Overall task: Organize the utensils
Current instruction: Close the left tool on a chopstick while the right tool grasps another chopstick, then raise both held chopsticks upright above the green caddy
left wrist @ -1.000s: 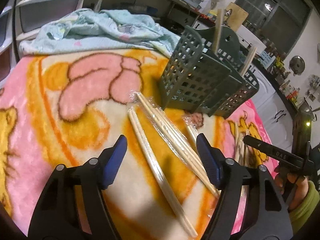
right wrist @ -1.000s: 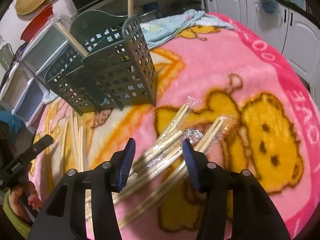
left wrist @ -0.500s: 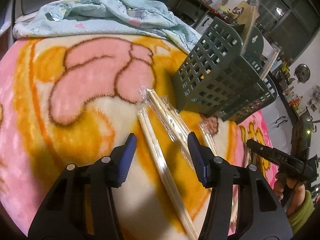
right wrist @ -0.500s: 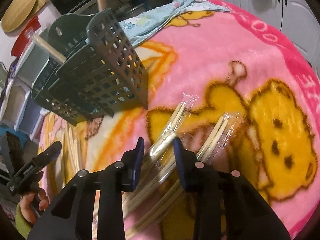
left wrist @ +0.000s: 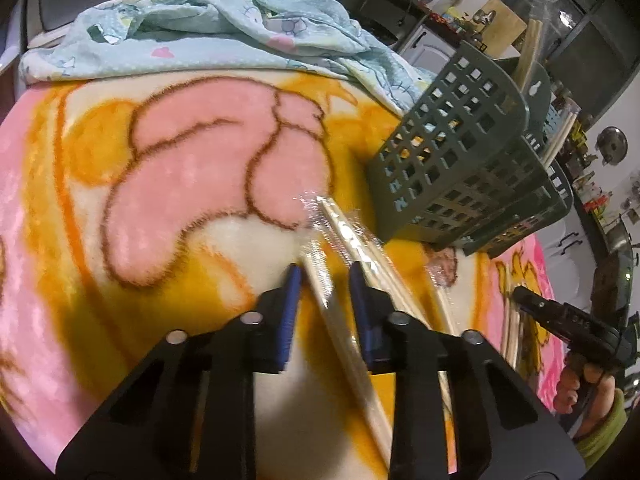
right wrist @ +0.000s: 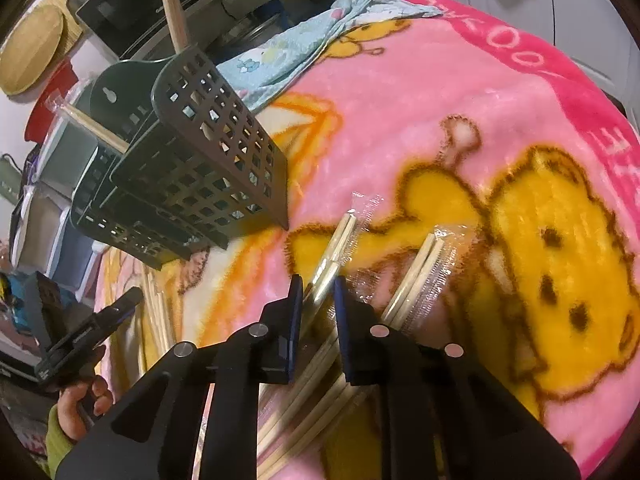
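Plastic-wrapped wooden chopstick pairs point(left wrist: 340, 312) point(right wrist: 332, 268) lie on the pink cartoon blanket point(right wrist: 420, 120) just in front of the dark green perforated holder point(right wrist: 192, 168). Left tool point(left wrist: 326, 284) and right tool point(right wrist: 316, 294) each straddle one pair, jaws narrowed, contact unclear. Squeeze mid-shaft, lift level, tip into holder.

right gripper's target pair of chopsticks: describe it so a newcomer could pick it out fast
Start at the dark slotted utensil caddy on the pink bear blanket. Toward the camera from its corner lie two wrapped chopstick pairs; the target pair is the one nearer the caddy, running between the right gripper fingers, not its neighbour by the bear's face.
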